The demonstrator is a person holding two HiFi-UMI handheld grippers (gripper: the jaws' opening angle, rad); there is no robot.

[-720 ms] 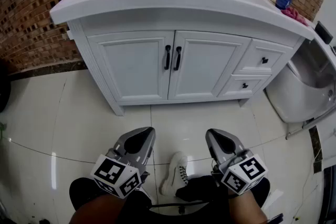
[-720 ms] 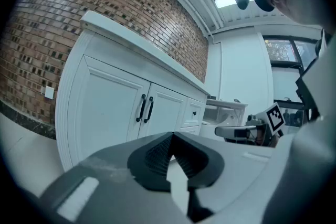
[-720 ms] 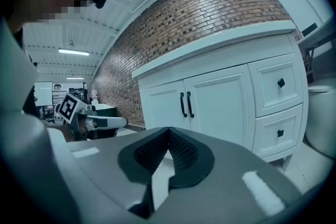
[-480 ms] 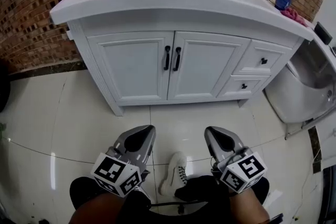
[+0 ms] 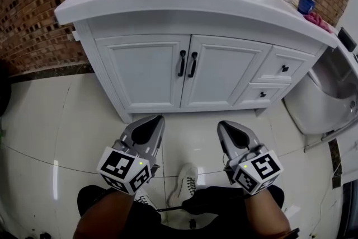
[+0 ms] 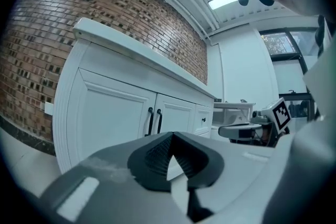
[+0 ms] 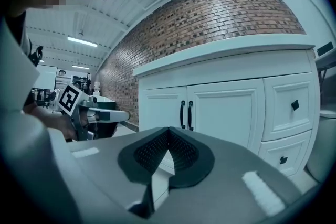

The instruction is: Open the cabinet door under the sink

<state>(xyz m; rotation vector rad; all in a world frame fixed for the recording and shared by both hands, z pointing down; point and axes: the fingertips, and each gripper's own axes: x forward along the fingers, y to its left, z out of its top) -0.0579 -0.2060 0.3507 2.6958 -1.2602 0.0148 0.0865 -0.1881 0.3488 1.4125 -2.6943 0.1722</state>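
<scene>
Figure: a white cabinet (image 5: 100, 73) is shown directly under a white sink (image 5: 168, 0), its front closed by two upright panelled doors set side by side. The left door (image 5: 142, 73) and the right door (image 5: 224, 73) are both seen fully shut, lying flush with the frame and meeting along a narrow centre seam. Each door is fitted with a slim black vertical handle; the left handle (image 5: 182, 62) and the right handle (image 5: 193, 64) are placed just beside each other, one on either side of that seam.
</scene>
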